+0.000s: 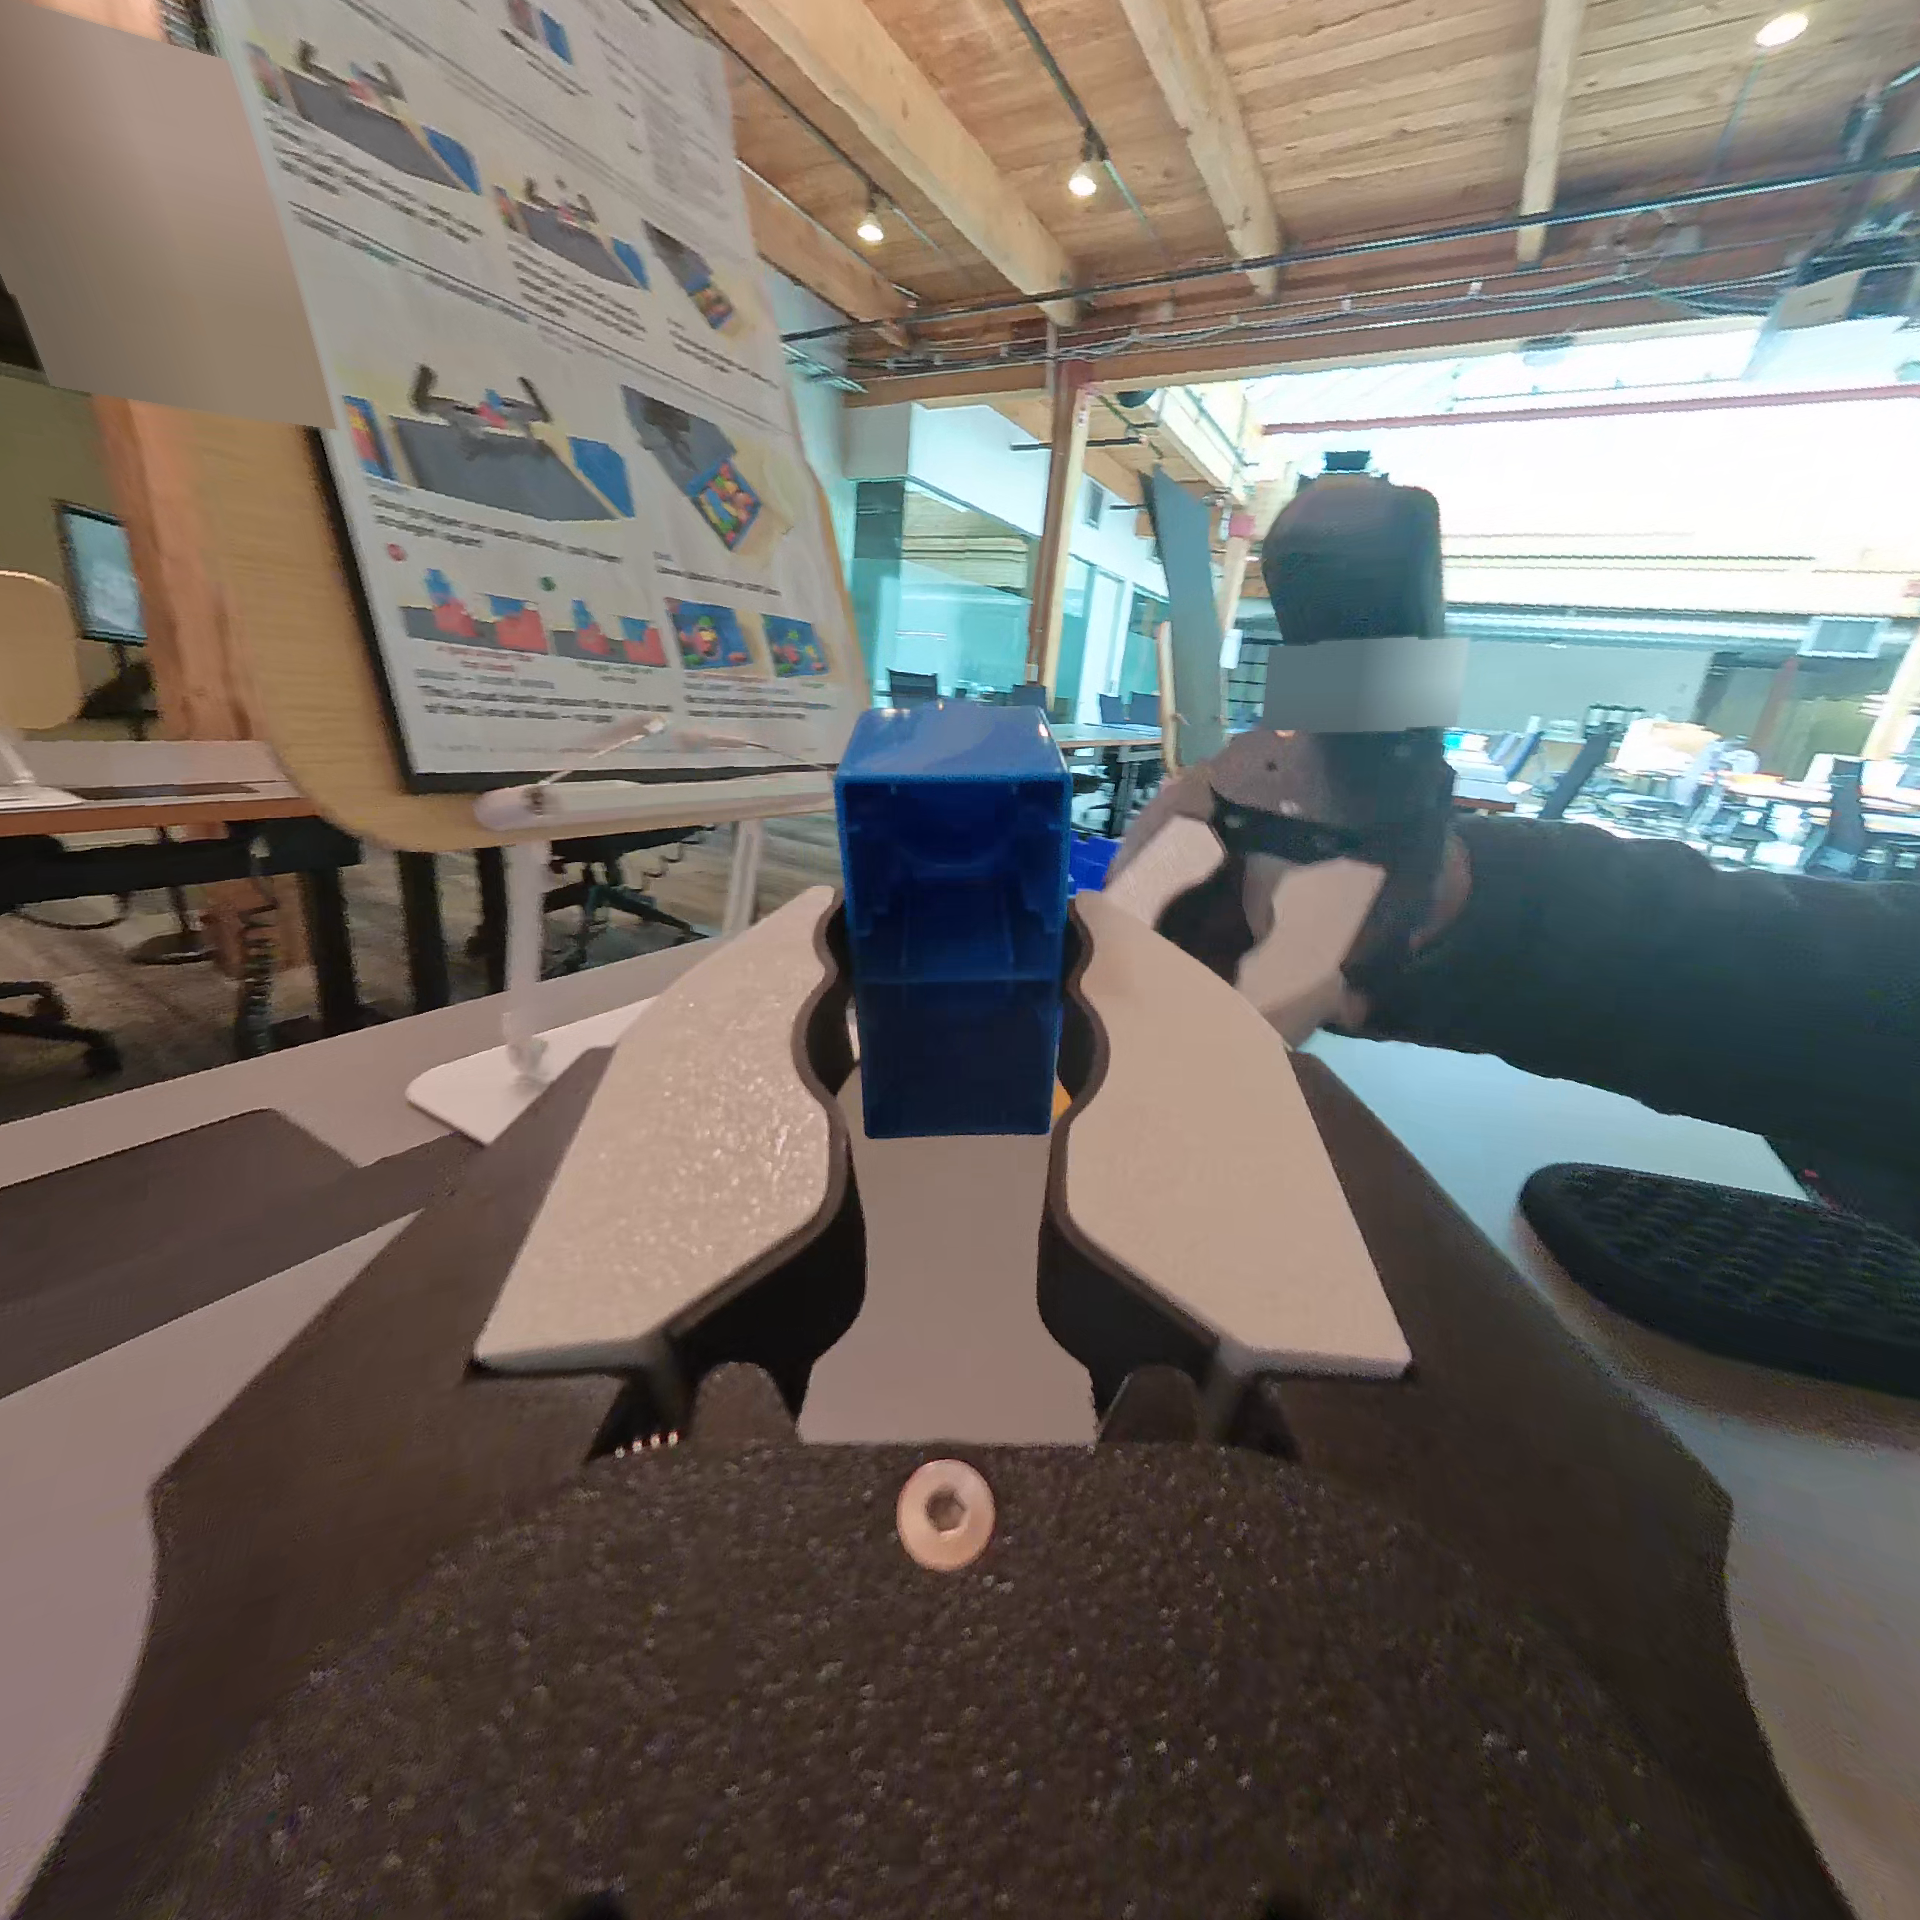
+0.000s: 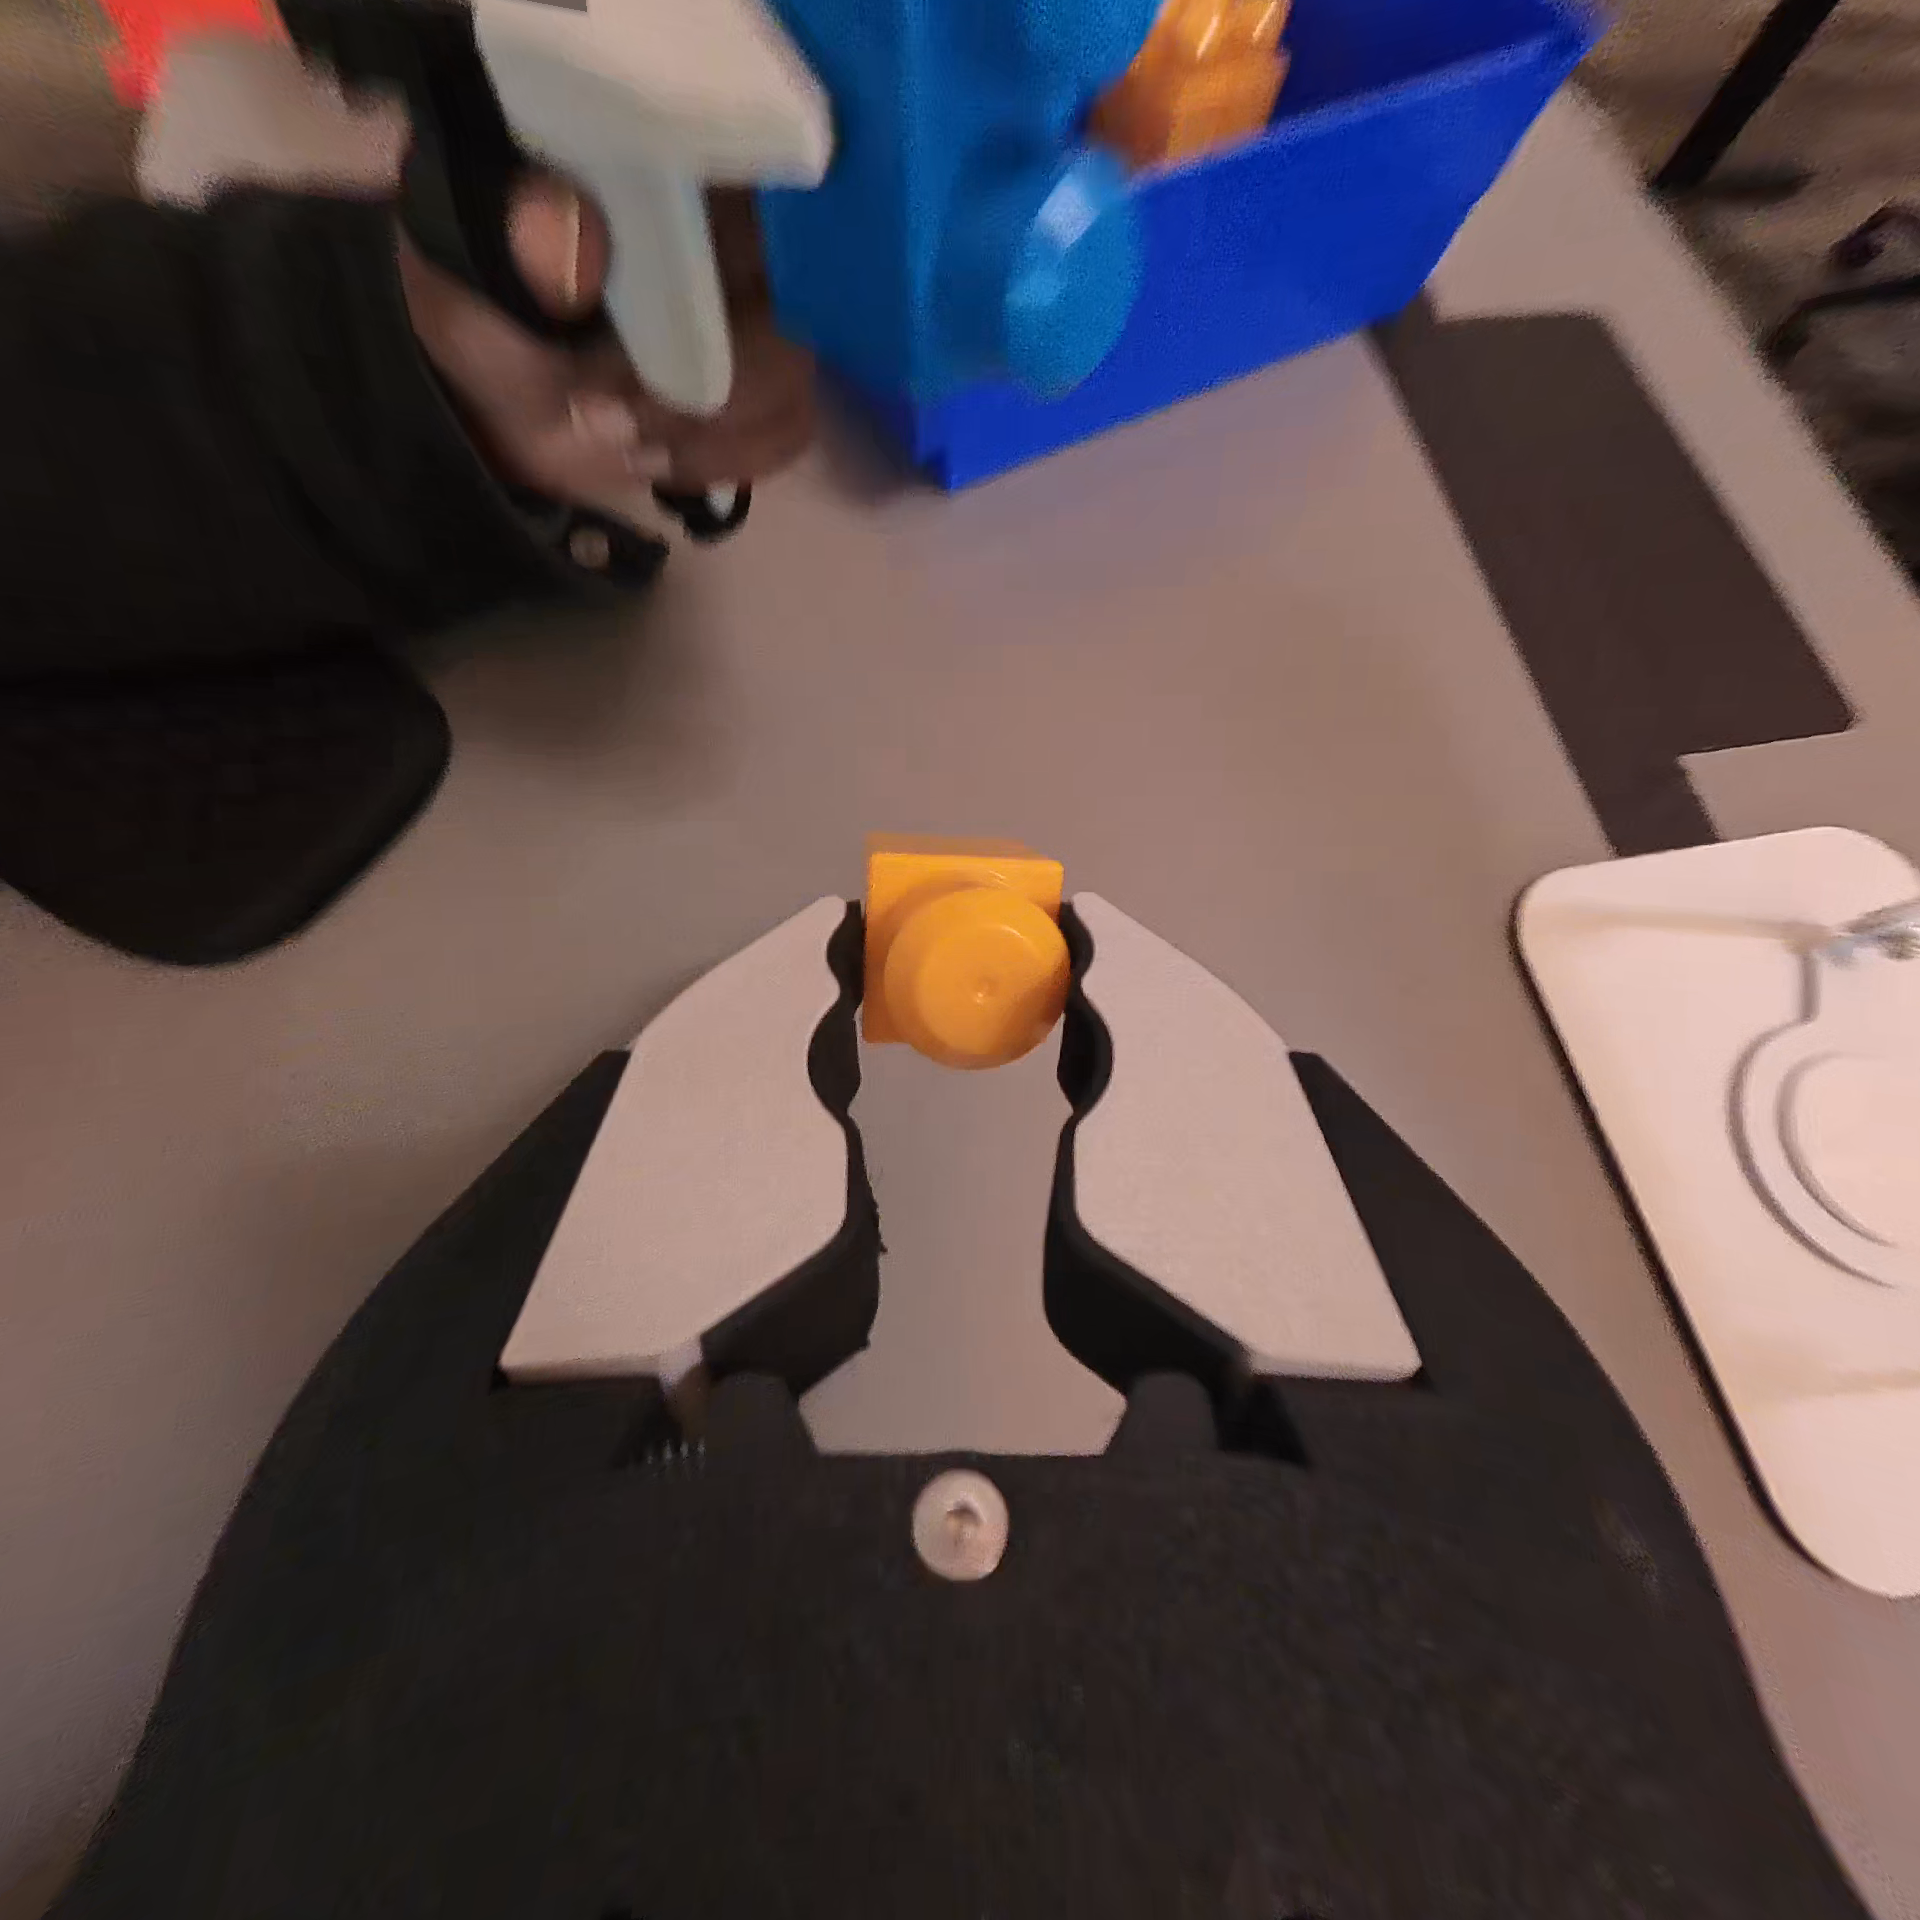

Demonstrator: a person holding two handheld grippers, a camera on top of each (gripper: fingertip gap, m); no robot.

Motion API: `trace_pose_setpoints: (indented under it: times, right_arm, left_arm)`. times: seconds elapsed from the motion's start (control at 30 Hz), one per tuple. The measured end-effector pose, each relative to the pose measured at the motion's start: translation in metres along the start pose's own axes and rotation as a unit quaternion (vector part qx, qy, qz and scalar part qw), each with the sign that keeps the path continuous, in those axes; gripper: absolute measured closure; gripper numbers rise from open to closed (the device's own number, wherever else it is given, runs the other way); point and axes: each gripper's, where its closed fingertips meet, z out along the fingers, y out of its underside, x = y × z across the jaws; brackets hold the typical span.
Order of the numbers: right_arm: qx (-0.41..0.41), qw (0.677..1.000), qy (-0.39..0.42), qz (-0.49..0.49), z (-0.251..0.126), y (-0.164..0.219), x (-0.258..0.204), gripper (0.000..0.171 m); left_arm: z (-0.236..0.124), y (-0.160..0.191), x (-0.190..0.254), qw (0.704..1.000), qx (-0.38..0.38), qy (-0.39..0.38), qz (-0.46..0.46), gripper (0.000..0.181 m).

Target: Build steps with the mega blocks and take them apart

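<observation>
A blue block (image 1: 951,940) is clamped in the left claw (image 1: 951,997), an orange block (image 2: 961,951) in the right claw (image 2: 961,971), both above the surface (image 2: 1143,675). Joining or binning seems next; alignment is needed.

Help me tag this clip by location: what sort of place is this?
Probably an open-plan office or lab: rows of desks and office chairs fill the background, exposed wooden ceiling beams overhead, and an instruction poster stands on the grey table.
</observation>
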Motion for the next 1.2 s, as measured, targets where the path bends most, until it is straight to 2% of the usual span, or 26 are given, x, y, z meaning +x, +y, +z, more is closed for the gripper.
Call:
trace_pose_setpoints:
  times: [0.13, 0.27, 0.43, 0.63, 0.9, 1.07, 1.2]
  right_arm:
    - [0.144, 0.989, 0.019, 0.036, -0.054, -0.02, 0.013, 0.136]
    - [0.298, 0.953, -0.008, 0.053, -0.102, -0.035, 0.008, 0.136]
    - [0.377, 0.923, -0.053, 0.06, -0.116, -0.022, -0.013, 0.136]
    - [0.406, 0.907, -0.093, 0.063, -0.1, -0.013, -0.034, 0.136]
    - [0.401, 0.908, -0.106, 0.063, -0.084, -0.015, -0.045, 0.136]
    - [0.367, 0.922, -0.115, 0.051, -0.078, -0.007, -0.05, 0.136]
    - [0.288, 0.951, -0.113, 0.014, -0.07, 0.007, -0.056, 0.136]
  left_arm:
    - [0.011, 0.004, 0.03, 0.998, -0.007, 0.061, -0.004, 0.145]
    - [0.022, 0.01, 0.069, 0.991, -0.019, 0.131, -0.015, 0.144]
    - [0.034, 0.028, 0.102, 0.98, -0.05, 0.19, -0.034, 0.144]
    - [0.041, 0.049, 0.115, 0.972, -0.08, 0.214, -0.055, 0.144]
    - [0.044, 0.057, 0.122, 0.968, -0.093, 0.226, -0.061, 0.144]
    - [0.041, 0.067, 0.124, 0.962, -0.128, 0.236, -0.051, 0.144]
    - [0.036, 0.087, 0.128, 0.949, -0.189, 0.252, -0.032, 0.144]
